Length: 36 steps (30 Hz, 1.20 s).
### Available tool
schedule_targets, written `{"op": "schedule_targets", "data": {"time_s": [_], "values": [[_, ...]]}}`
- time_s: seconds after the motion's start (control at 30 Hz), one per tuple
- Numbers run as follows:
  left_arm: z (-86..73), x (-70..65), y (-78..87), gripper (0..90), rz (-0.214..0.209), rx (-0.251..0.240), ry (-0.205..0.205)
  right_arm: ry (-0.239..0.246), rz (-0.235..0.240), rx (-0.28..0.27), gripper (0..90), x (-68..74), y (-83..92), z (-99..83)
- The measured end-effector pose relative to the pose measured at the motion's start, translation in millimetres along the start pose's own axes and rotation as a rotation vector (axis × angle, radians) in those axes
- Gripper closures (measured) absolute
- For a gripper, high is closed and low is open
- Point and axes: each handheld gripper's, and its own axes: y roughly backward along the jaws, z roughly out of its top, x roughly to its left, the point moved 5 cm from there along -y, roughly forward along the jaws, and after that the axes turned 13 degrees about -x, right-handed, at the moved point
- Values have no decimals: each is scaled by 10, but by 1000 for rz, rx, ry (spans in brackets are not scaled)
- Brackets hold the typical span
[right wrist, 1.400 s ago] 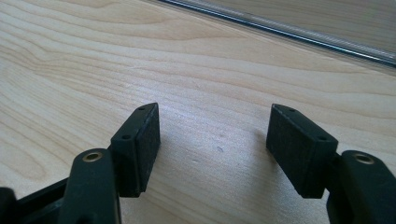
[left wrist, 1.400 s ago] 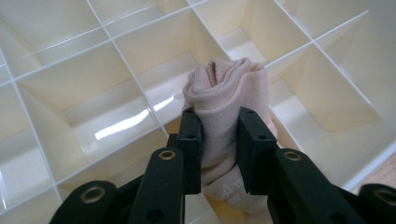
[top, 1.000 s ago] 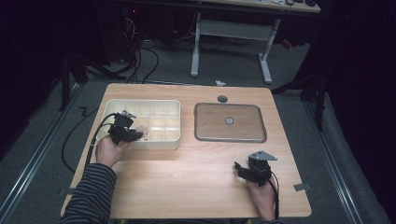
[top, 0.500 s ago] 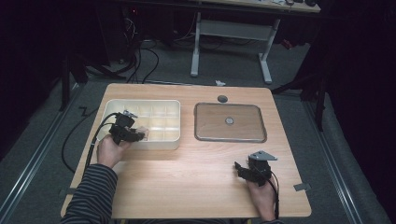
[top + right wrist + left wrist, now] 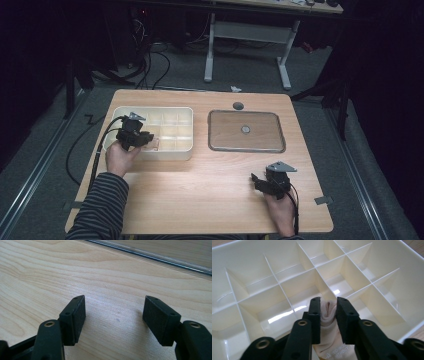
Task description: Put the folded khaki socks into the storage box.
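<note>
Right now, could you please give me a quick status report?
Left hand-held gripper just closed on cloth over tray. Right hand-held gripper open on table. Nothing obstructing.

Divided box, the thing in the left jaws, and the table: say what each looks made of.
Box: glossy cream plastic, seemingly; thin moulded dividers, bright glints.
Held thing: soft beige cloth, probably knit; it bunches between the left gripper's just-closing jaws and bears small print.
Table: pale matt wood or wood-look laminate, grain lines visible.

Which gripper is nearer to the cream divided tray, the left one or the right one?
Left. The left gripper is over the divided tray, shut on a pale cloth. The right gripper rests on bare table, apart from the tray.
</note>
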Motion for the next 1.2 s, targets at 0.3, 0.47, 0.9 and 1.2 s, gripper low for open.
{"op": "schedule_targets", "data": {"time_s": [0.3, 0.47, 0.9, 1.2], "values": [[-99, -14, -78, 820, 37, 88, -51, 0, 0, 0, 350, 0, 0, 0], [-185, -27, -155, 826, 59, 165, -92, 0, 0, 0, 350, 0, 0, 0], [-130, -2, -81, 661, 24, 116, -51, -1, 1, 0, 350, 1, -1, 1], [-68, -32, -14, 582, 25, 67, -49, -2, 1, 0, 350, 0, -1, 1]]}}
